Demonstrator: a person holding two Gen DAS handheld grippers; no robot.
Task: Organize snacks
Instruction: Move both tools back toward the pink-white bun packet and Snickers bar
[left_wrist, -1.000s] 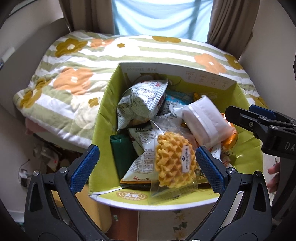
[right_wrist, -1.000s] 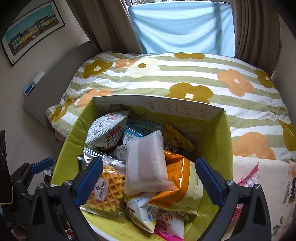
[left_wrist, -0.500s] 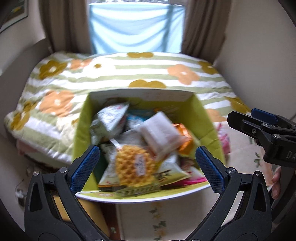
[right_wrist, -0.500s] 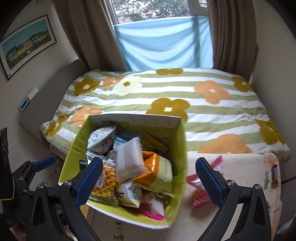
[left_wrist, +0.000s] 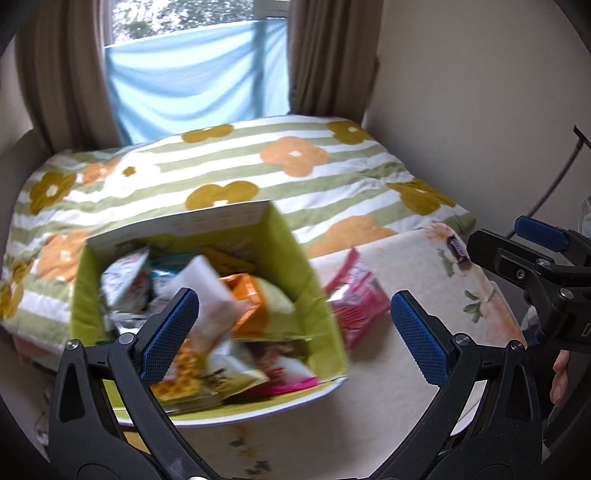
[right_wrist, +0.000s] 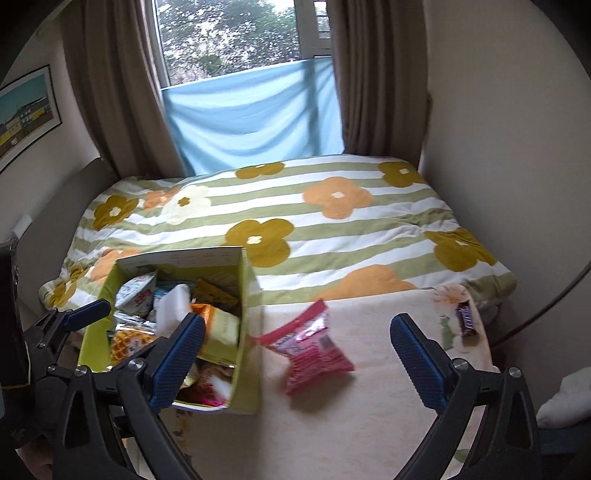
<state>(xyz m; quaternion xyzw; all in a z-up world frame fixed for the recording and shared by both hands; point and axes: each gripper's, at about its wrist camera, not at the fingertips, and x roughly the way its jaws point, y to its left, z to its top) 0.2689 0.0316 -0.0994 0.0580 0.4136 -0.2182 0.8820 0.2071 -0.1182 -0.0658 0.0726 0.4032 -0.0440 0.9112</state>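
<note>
- The green box (right_wrist: 243, 295) sits at the left end of the floral-cloth counter (right_wrist: 369, 406), already heaped with snacks: a waffle pack (right_wrist: 127, 341), a white pouch (right_wrist: 173, 306), an orange-and-green bag (right_wrist: 218, 325).
- Two snacks lie outside it: a pink packet (right_wrist: 314, 350) on the cloth just right of the box, and a small dark bar (right_wrist: 466, 319) well apart near the far right corner.
- The right claw (right_wrist: 295, 365) is spread wide and empty, with the pink packet showing between its fingers; the left claw (left_wrist: 295, 332) is likewise wide open and empty, facing the box.
- Judged step: fetch the pink packet with the right claw.
- Come down over the packet's middle, since the crimped ends are thin and may slip.
- Close gently; the film looks soft and the contents could crush.
- The box is piled high, so lay the packet flat in a low spot near the front right, not on the peak where it may slide off.
- The left claw could steady the box wall if it shifts.
</note>
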